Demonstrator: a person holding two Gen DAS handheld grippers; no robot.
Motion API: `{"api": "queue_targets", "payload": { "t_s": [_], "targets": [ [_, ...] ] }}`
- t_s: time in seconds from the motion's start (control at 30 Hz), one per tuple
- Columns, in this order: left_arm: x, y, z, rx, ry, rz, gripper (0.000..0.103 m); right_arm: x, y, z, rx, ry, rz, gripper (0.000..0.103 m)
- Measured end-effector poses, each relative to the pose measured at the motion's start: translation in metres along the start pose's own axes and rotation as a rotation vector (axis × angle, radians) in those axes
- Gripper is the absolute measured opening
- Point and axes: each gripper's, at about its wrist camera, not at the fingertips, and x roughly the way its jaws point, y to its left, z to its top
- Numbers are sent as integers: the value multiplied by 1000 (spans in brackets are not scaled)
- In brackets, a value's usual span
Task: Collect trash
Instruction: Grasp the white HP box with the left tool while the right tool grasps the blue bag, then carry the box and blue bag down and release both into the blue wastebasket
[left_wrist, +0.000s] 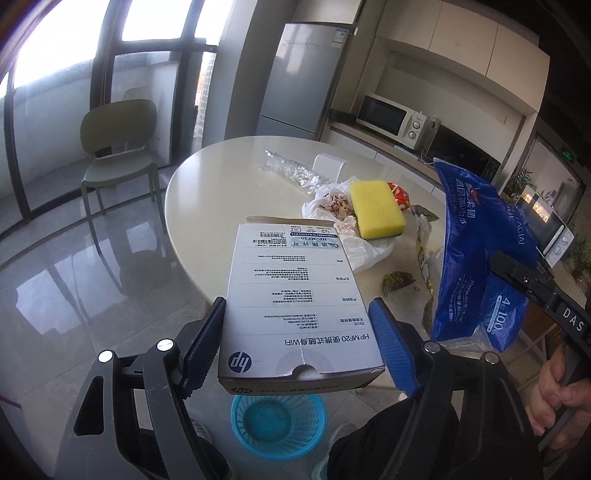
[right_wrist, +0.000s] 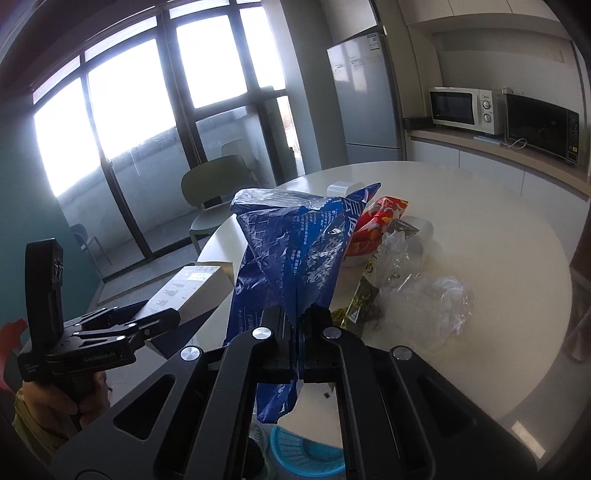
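The white HP box (left_wrist: 295, 295) sits clamped between the left gripper (left_wrist: 297, 343) fingers, lifted off the bench (left_wrist: 207, 184) edge above the blue basket (left_wrist: 279, 421). The right gripper (right_wrist: 295, 325) has its fingers together on the blue tissue wrapper (right_wrist: 291, 258). The grip on the box looks shallow, near one end; it could tilt free and miss the basket. The limp wrapper may snag the other litter.

Blown-out window (right_wrist: 129, 92) backlight, dim fgnd, fisheye edge warp, floor glare
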Motion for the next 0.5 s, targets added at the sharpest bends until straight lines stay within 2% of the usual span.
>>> {"api": "queue_targets", "payload": {
  "t_s": [0.27,0.5],
  "targets": [
    [-51,1,-46,31,25,14,76,-42,22,-54,-49,66,26,0],
    [-69,7,-73,44,74,18,76,-64,41,-95,-96,142,51,0]
  ]
}}
